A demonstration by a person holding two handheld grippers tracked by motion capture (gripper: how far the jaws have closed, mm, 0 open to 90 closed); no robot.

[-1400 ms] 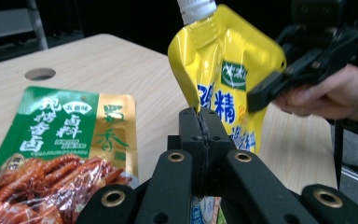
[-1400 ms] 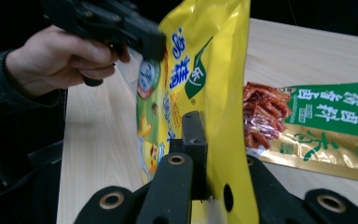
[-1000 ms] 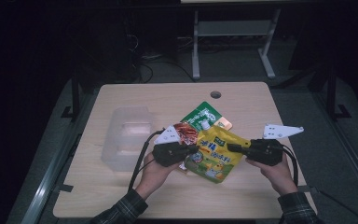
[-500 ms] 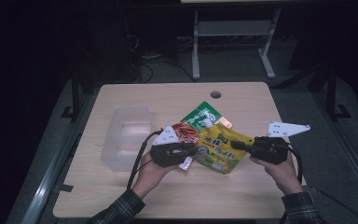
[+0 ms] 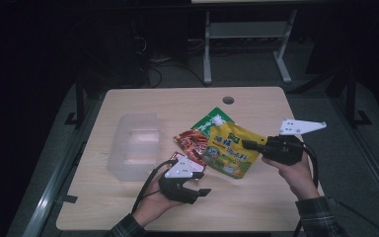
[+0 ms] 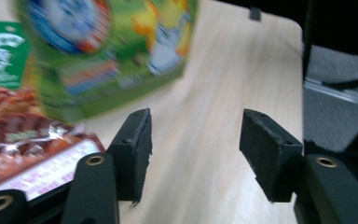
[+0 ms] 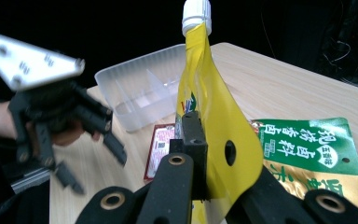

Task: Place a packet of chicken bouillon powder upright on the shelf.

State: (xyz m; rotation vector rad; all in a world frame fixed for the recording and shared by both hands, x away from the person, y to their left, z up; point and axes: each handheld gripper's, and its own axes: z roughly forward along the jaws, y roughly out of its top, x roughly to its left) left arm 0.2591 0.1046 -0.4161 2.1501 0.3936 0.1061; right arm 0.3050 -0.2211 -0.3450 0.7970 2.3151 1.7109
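From the high view, the left gripper [image 5: 205,191] has let go of the yellow spouted drink pouch [image 5: 231,150] and drawn back toward the table's near edge, so the right gripper [image 5: 245,144] alone carries it above the wooden table [image 5: 256,202]. In the left gripper view, the jaws have just been opening, nothing between them, beside the red snack packet [image 6: 14,140]. In the right gripper view, the jaws pinch the pouch's edge; the clear plastic divided box [image 7: 142,91] waits beyond, probably its destination.
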